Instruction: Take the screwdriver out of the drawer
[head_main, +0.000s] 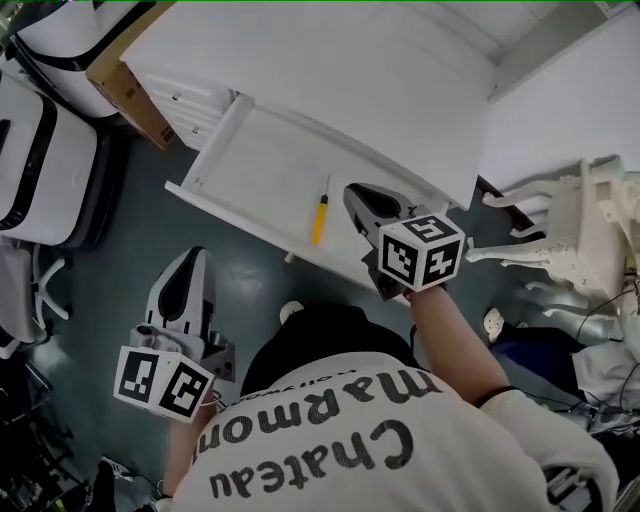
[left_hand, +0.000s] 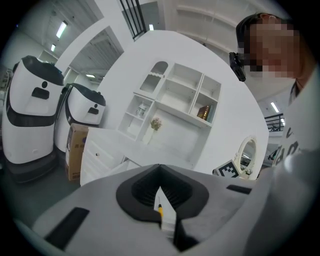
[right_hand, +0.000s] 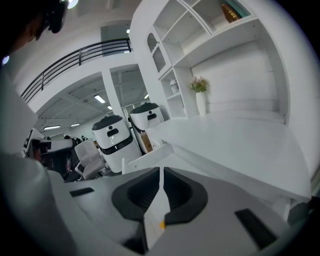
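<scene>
A screwdriver (head_main: 320, 213) with a yellow handle lies in the open white drawer (head_main: 250, 165), near its front edge. My right gripper (head_main: 351, 190) is shut and empty; it hovers just right of the screwdriver, over the drawer's front right part. My left gripper (head_main: 199, 253) is lower left, over the dark floor in front of the drawer, pointed at it, its jaws together with nothing held. In the left gripper view a sliver of the screwdriver (left_hand: 160, 210) shows behind the left gripper (left_hand: 160, 166). The right gripper (right_hand: 161, 170) hides most of the drawer (right_hand: 150, 154) in its own view.
The drawer belongs to a white dresser (head_main: 330, 70). A cardboard box (head_main: 128, 95) and white machines (head_main: 40, 170) stand at the left. White ornate furniture (head_main: 590, 225) and cables sit at the right. The person's torso fills the bottom of the head view.
</scene>
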